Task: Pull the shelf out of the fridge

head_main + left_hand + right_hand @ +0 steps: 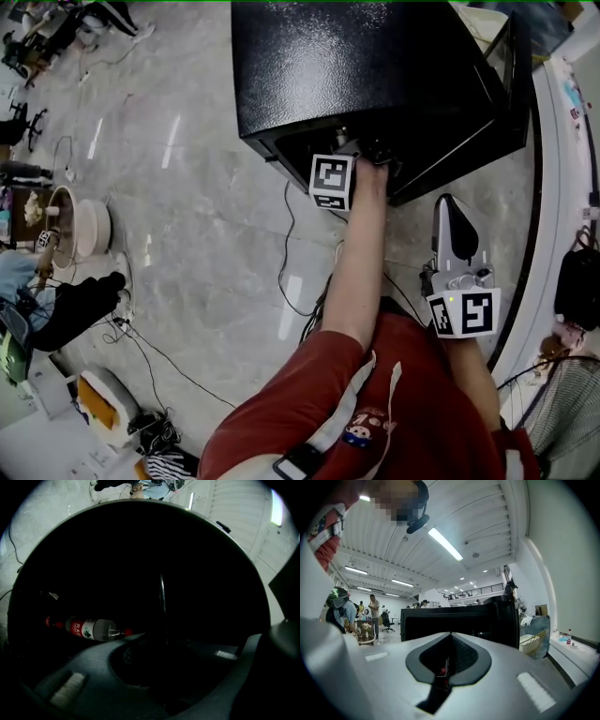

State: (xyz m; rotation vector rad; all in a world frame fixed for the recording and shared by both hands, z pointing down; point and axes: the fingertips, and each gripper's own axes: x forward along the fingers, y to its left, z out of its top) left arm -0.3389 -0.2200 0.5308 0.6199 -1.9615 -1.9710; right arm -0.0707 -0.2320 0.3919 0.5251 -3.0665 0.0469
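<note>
From above, the black fridge [366, 70] stands on the grey floor with its open front toward me. My left gripper [361, 157] reaches into that opening, fingertips hidden inside. In the left gripper view the inside is very dark. A thin wire of the shelf [162, 604] runs down into the gap of the left gripper [161, 644], whose jaws are shut on it. A bottle with a red label [89, 628] lies inside at the left. My right gripper [451, 211] hangs outside, right of the fridge. The right gripper [450, 639] faces the fridge [454, 618], shut and empty.
Cables [289, 253] trail over the floor in front of the fridge. A curved white counter [562, 178] runs along the right, with a wire basket [567, 412] near it. Gear and a seated person [66, 309] are at the left. People [372, 609] stand far off.
</note>
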